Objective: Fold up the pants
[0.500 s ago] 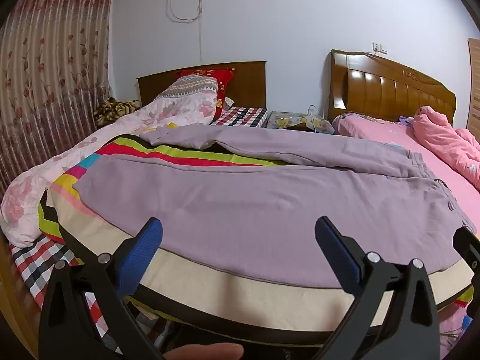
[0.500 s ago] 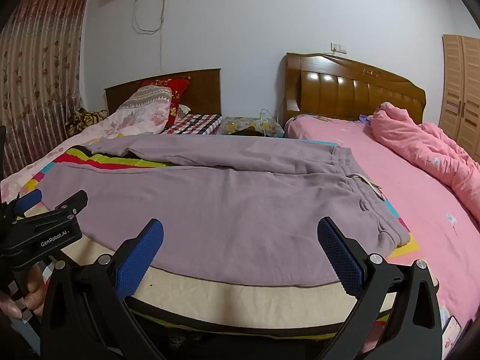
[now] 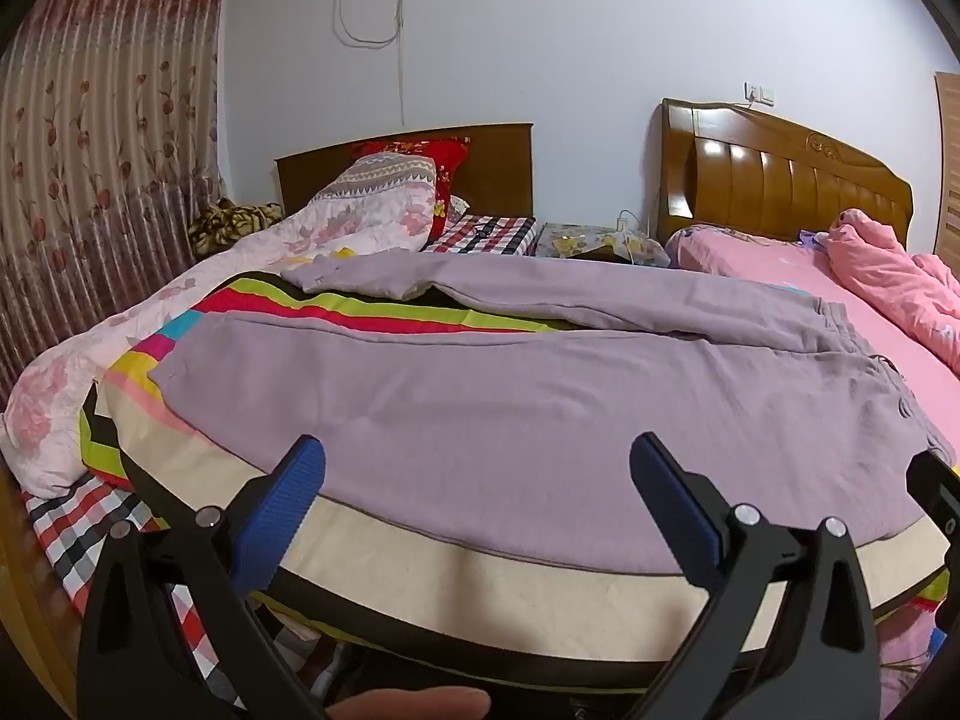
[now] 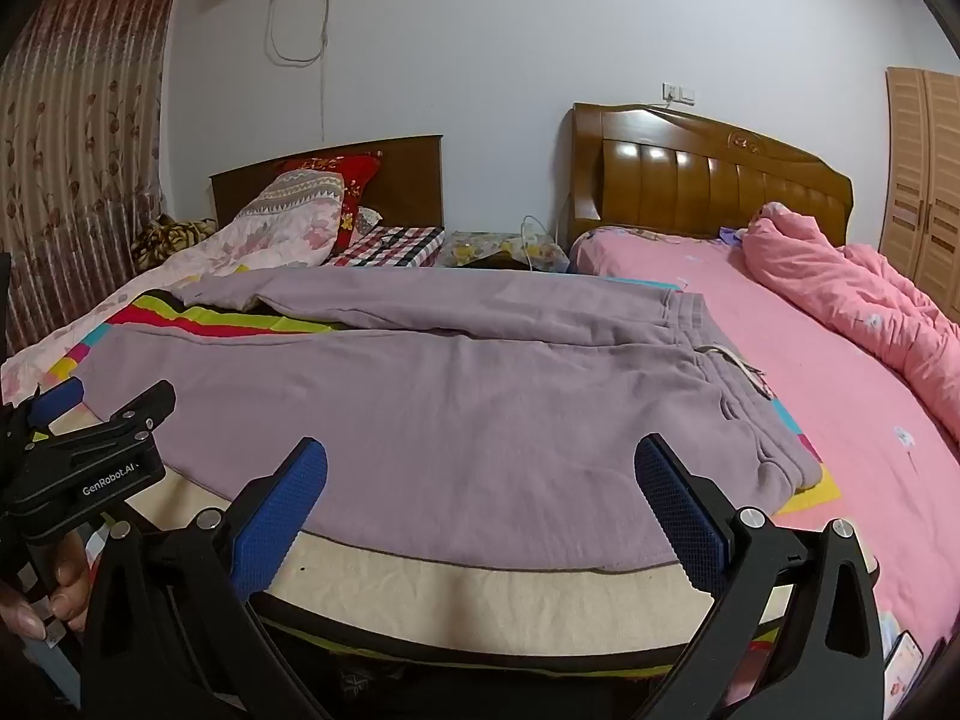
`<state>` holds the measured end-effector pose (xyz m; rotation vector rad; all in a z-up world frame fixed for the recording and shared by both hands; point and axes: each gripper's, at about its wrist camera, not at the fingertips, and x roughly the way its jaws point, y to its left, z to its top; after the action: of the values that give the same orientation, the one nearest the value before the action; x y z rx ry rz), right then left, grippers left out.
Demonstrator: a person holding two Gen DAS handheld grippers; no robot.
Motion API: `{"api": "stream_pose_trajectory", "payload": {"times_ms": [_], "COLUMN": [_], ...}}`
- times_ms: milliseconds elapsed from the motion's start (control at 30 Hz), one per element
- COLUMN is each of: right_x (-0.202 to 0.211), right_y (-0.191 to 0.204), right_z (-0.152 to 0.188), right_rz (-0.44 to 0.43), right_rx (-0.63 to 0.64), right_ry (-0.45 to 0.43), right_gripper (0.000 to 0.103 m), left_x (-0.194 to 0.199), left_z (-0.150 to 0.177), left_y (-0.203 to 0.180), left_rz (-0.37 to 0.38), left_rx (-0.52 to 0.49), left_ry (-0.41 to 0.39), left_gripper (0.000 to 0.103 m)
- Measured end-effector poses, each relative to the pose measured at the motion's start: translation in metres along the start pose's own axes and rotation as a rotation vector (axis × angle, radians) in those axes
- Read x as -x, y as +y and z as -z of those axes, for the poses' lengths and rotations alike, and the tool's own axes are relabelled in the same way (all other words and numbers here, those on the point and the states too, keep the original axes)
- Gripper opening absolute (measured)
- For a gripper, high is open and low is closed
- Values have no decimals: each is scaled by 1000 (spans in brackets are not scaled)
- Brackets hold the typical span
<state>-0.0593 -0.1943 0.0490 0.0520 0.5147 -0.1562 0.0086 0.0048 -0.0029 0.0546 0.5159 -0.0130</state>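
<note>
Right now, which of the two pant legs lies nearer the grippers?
The flat, spread leg at the bed's near edge; the other leg, rumpled, lies beyond it.

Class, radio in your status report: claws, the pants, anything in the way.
Left claw and right claw open, holding nothing. Purple pants spread flat on striped blanket, unfolded. Nothing lying on the pants.

Both wrist views low at bed edge, facing headboards, sharing the pants (image 3: 540, 420)

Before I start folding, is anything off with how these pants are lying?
The pants lie flat, but the far leg's cuff is rumpled and partly turned over on the striped blanket. A drawstring trails from the waistband.
</note>
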Motion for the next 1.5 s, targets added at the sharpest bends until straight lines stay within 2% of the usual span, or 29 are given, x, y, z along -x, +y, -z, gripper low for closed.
{"api": "stream_pose_trajectory", "payload": {"times_ms": [1500], "right_x": [-3], "right_y": [-3], "right_z": [0], "right_rz": [-5], "right_rx": [-8], "right_ry": [8], "right_gripper": [99], "left_x": [6], "left_z": [3], "left_y": [1], "left_rz": [-6], "left_rx": [-5], "left_ry": [1], "left_gripper": [102]}}
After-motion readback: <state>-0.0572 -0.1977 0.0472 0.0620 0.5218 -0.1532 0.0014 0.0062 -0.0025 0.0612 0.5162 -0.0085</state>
